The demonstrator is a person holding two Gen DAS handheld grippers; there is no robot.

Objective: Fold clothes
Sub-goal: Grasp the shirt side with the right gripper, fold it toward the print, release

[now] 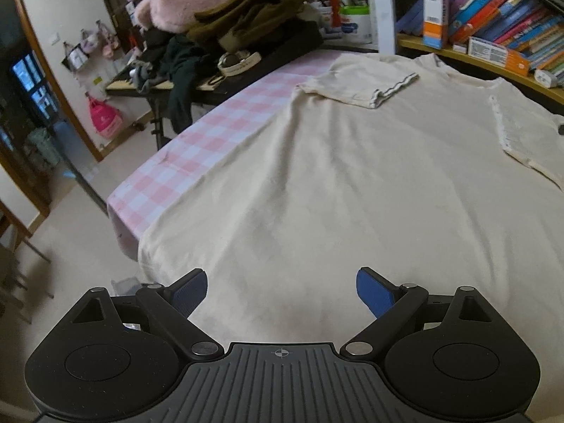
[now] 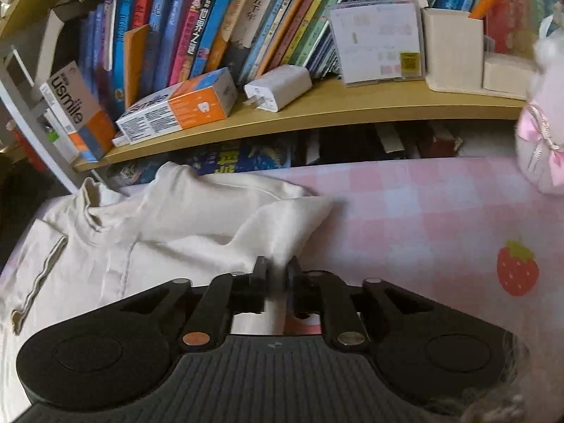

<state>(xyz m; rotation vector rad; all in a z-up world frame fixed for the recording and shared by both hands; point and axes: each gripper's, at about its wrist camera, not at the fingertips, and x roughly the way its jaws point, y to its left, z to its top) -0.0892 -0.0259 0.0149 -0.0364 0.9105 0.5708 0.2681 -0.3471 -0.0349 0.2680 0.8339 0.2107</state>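
My right gripper [image 2: 277,275] has its jaws drawn nearly together with a fold of the cream T-shirt [image 2: 148,232] pinched between the pads, the cloth rising in a peaked ridge from the fingertips toward the far shelf. My left gripper [image 1: 282,290] hangs with its blue pads [image 1: 375,294] spread wide and nothing between them, above the near hem of the same shirt [image 1: 352,183]. The shirt lies spread over the pink checked tablecloth [image 1: 176,172], its left sleeve [image 1: 363,83] folded in across the chest, the striped cuff showing; the collar sits at the far side, near the wooden shelf [image 2: 317,109]. To the right of the shirt the cloth is bare pink check with a printed strawberry [image 2: 517,269]. On the shelf stand a row of books [image 2: 218,21], an orange-and-white box [image 2: 183,105] and a white charger [image 2: 278,87]. Far left, a heap of dark clothes [image 1: 246,17] sits on a black table.
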